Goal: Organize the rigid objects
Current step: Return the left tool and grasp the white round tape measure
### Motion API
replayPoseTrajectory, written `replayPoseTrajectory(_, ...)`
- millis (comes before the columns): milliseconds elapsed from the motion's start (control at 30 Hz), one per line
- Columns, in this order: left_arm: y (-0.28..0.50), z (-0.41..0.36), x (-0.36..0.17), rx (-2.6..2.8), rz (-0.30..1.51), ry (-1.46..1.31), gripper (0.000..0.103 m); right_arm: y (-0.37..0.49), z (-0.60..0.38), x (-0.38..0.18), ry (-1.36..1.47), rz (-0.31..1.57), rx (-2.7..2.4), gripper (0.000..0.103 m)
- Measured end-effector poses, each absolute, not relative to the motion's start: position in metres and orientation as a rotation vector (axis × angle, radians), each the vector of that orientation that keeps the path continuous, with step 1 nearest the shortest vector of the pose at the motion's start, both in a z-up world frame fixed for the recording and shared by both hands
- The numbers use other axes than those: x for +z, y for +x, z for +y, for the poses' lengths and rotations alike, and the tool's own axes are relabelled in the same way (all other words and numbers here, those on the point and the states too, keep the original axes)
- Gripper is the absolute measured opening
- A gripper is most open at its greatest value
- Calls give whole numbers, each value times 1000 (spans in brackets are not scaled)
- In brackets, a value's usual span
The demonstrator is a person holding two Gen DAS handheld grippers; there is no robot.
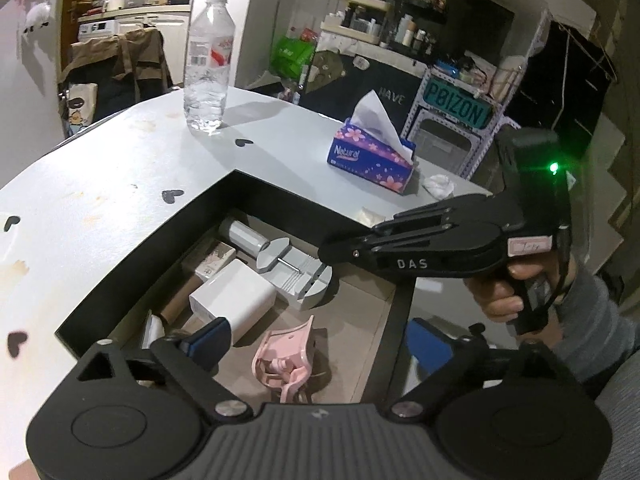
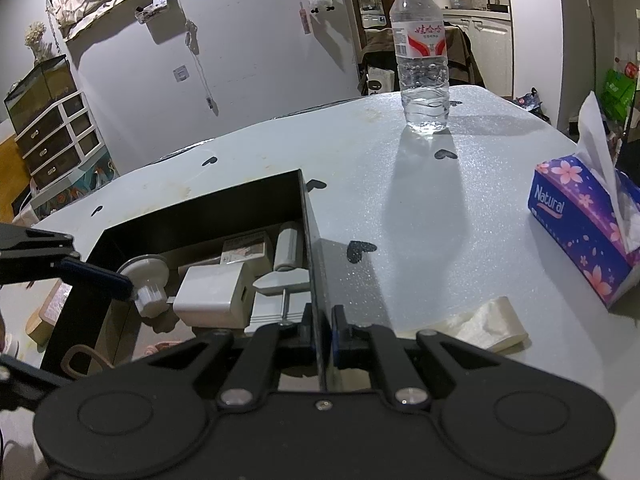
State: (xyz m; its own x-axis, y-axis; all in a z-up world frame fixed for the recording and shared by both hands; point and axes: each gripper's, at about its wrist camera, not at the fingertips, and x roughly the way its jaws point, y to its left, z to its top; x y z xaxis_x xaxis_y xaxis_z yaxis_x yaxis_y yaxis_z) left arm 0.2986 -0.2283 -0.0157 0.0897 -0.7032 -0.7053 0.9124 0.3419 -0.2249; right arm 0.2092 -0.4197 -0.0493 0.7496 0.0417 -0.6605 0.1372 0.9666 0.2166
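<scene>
An open black drawer [image 1: 224, 196] sits under the white tabletop. It holds a white charger block [image 1: 232, 300], a grey watch-strap tool [image 1: 294, 276], a white cylinder [image 1: 244, 236], a small printed box [image 1: 216, 258] and a pink clip [image 1: 286, 358]. My left gripper [image 1: 316, 340] is open above the drawer, over the pink clip. My right gripper [image 2: 320, 330] is shut on the drawer's thin black side wall [image 2: 310, 240]. It also shows in the left wrist view [image 1: 332, 250]. In the right wrist view the charger [image 2: 212, 294] and a white suction knob [image 2: 148, 280] show, with the left finger [image 2: 96, 276] beside the knob.
A water bottle [image 1: 208, 60] stands on the table [image 1: 120, 168] at the back. A purple tissue box [image 1: 372, 156] and a crumpled tissue [image 1: 438, 186] lie to the right. A cream strip [image 2: 488, 324] lies near my right gripper.
</scene>
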Motion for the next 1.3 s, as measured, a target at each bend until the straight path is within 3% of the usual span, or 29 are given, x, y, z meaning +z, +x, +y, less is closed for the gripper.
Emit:
replayPoseTrajectory(100, 293, -221, -9, -1209, 812, 275, 102, 209, -419, -49, 263, 724, -56, 7)
replayPoseTrajectory(733, 252, -150, 12, -904, 591, 257, 103, 210, -416, -49, 260, 721, -79, 7)
replayPoseTrajectory(1300, 236, -52, -15, -403, 609, 99, 103, 212, -418, -49, 256, 718, -67, 7)
